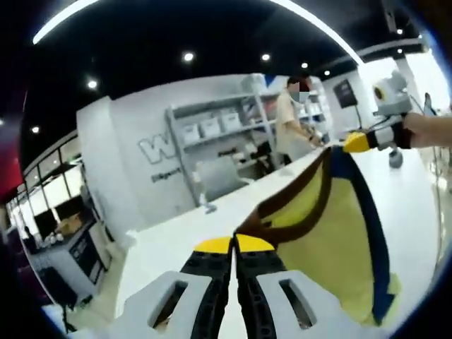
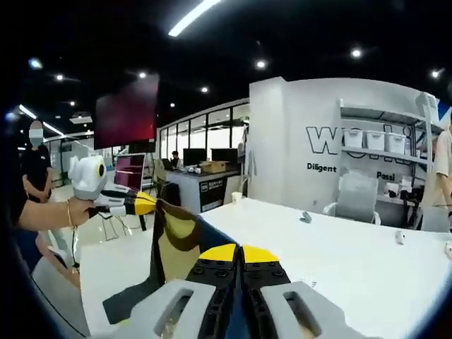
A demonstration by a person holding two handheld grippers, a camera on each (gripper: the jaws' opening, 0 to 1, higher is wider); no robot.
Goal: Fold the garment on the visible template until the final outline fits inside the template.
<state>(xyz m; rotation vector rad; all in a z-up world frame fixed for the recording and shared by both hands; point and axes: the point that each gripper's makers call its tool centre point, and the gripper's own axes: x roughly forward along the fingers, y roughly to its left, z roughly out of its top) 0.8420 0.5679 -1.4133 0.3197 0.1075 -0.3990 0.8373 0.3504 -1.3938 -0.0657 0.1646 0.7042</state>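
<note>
while both grippers hold the cloth up off the table, the scene reads so:

left gripper [image 1: 234, 244]: jaws pressed together on the brown-trimmed edge of the garment [image 1: 332, 233]; yellow tips meet with no gap.

right gripper [image 2: 240, 253]: jaws closed together, yellow tips touching, the cloth's edge pinched between them; in the left gripper view it shows at the upper right [image 1: 357, 143], clamped on the far corner.

left gripper, seen from the right gripper view [image 2: 141, 203]: held by a hand [image 2: 79, 208] at the left, gripping the other corner.

garment: yellow with brown and blue trim, stretched in the air between the two grippers, lower part hanging toward the white table [image 1: 183, 233].

table: long, white, a small object [image 2: 304, 218] lying on it far off.

background: shelving unit [image 1: 212, 131] with white bins, a grey chair [image 2: 352, 198], a person [image 1: 291, 120] standing by the shelves.
</note>
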